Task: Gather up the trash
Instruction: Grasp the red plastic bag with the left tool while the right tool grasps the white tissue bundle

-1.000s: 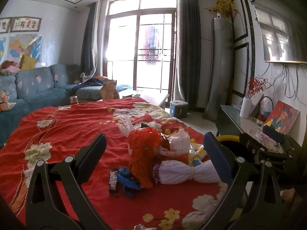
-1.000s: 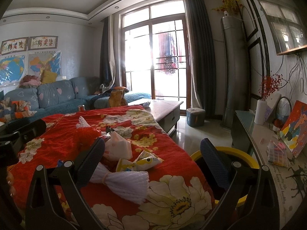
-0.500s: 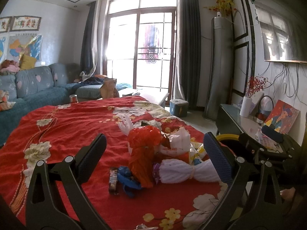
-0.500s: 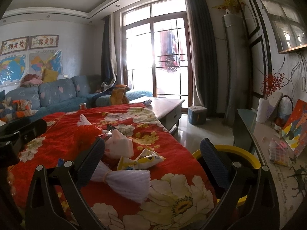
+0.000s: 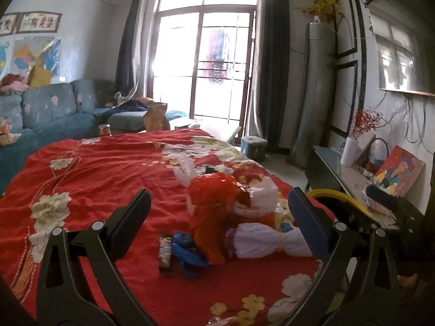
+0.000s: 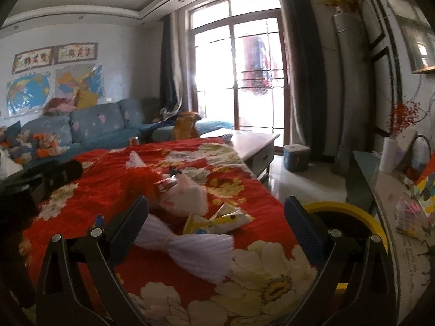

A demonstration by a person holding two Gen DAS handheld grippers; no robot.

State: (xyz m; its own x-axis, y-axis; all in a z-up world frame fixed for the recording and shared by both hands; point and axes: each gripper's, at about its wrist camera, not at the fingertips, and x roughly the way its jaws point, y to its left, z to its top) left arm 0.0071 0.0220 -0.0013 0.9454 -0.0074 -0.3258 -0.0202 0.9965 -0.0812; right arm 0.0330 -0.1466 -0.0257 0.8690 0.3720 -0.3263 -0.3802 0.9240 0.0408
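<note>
1. Both sets of jaws stand wide apart with nothing between them: the left gripper hangs above the near part of the trash pile, and the right gripper hangs over the table's right edge, a little above the cloth.
2. A red floral tablecloth covers the whole table, and all the trash lies on its right-hand part.
3. A black bin with a yellow rim stands just beside the table's right edge, behind the right gripper's right finger.
4. A crumpled red plastic bag stands tallest in the middle of the pile.
5. A white pleated wrapper tied at its middle lies nearest the table's front edge, touching the red bag's right side in the left wrist view.
6. A white plastic bag sits behind it, against the red bag.
7. A yellow and white snack packet lies between the white bag and the pleated wrapper, towards the bin.
8. A blue wrapper lies to the left of the red bag's foot.
9. A small dark candy bar wrapper lies just beside the blue wrapper, on its left.
</note>
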